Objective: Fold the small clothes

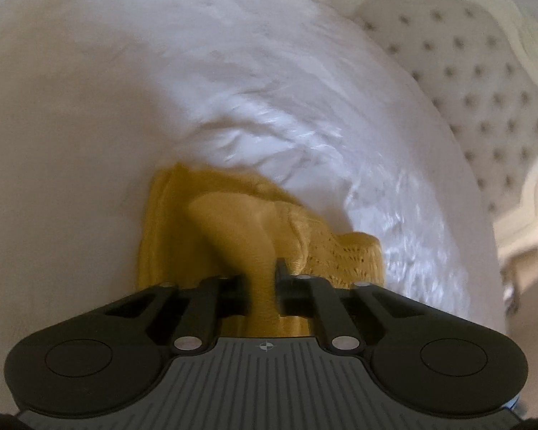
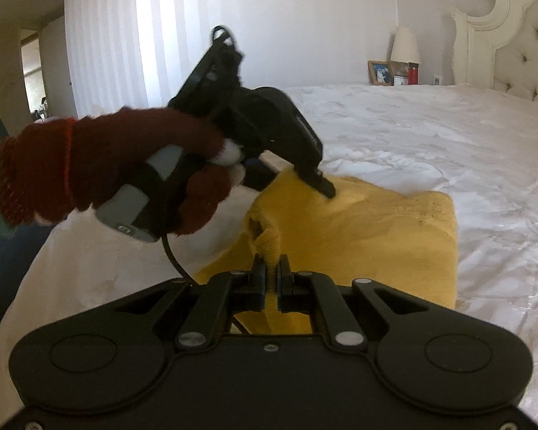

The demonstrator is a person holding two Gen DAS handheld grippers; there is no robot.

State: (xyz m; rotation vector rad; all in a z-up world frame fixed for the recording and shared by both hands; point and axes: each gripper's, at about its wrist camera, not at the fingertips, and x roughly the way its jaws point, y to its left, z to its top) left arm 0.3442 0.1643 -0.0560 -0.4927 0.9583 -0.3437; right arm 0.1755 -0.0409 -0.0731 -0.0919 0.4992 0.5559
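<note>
both grippers, left (image 1: 263,279) and right (image 2: 272,279), clamped on yellow garment (image 2: 376,229) atop white bedspread (image 2: 412,125)

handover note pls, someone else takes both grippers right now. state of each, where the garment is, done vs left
Left gripper: shut on a pinch of the yellow knit garment, gripped further up the cloth, on the bed.
Right gripper: shut on a raised fold at the garment's near edge.
Left hand, in a dark red glove, holds its gripper angled down onto the cloth.
Garment: lies bunched on the white bedspread near the bed's edge, partly doubled over, not flat.
Done: both grips are on. How many folds are in, I cannot tell.
Left: probably carry the held edges over, lay flat, release.
</note>
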